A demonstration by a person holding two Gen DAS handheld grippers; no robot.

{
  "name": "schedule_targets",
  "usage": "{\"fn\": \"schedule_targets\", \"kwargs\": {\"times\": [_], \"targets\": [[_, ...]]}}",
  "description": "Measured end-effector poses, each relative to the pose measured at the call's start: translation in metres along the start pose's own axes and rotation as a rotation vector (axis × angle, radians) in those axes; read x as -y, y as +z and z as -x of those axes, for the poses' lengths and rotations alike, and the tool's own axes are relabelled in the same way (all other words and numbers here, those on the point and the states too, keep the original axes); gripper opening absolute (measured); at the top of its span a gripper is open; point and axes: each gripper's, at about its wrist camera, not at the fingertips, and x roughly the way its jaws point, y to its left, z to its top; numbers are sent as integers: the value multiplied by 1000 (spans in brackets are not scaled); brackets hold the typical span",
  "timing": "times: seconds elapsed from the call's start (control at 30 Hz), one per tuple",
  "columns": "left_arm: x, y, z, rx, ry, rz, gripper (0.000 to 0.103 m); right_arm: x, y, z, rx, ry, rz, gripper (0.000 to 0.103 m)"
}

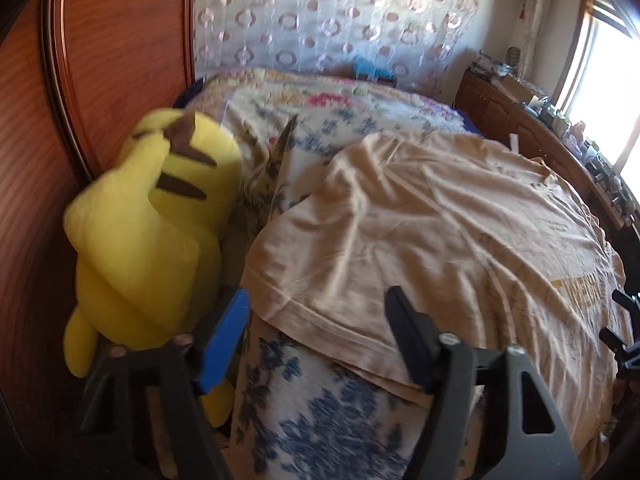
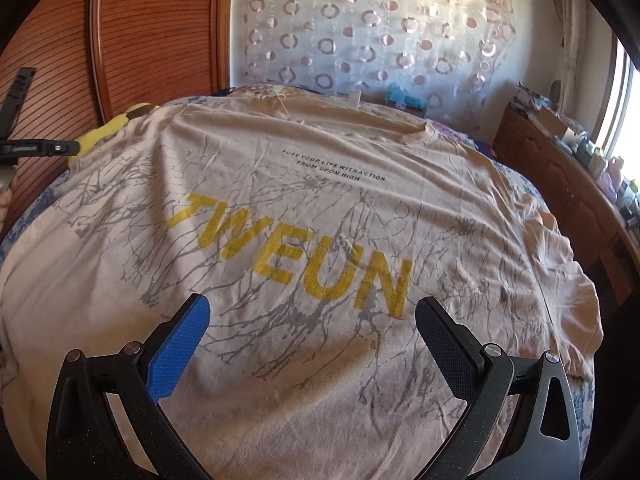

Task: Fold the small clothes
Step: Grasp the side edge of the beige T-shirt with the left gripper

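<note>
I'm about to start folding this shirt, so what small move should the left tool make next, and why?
Probably lower the left tool onto the T-shirt hem just ahead and close on it. Its jaws stand open with nothing between them, the shirt lies spread flat on the bed, and the right tool also hovers open.

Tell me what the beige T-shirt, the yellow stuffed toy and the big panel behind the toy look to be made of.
T-shirt: thin knit, probably cotton jersey, matte; it lies in fine soft creases, with flat printed letters.
Stuffed toy: plush fleece over soft filling, judging by its fuzzy matte surface and rounded bulges.
Panel: reddish-brown wood or wood veneer, semi-gloss; fine horizontal ribbing or grain and a moulded edge show.
</note>
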Motion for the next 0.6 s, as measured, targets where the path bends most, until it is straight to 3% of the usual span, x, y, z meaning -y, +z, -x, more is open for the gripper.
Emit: {"fn": "schedule_targets", "kwargs": {"times": [0.03, 0.13, 0.2, 0.33, 0.6], "targets": [[-3, 0, -5, -19, -5, 13, 54, 0, 0, 0, 0, -1, 1, 103], [-9, -3, -8, -35, -48, 36, 49, 0, 0, 0, 1, 2, -2, 103], [-10, -3, -7, -34, -56, 36, 38, 0, 0, 0, 3, 6, -9, 103], [-11, -1, 0, -15, 15, 1, 7, 0, 0, -1, 3, 7, -7, 103], [3, 9, 22, 60, 50, -81, 0, 2, -1, 0, 9, 6, -11, 103]]}}
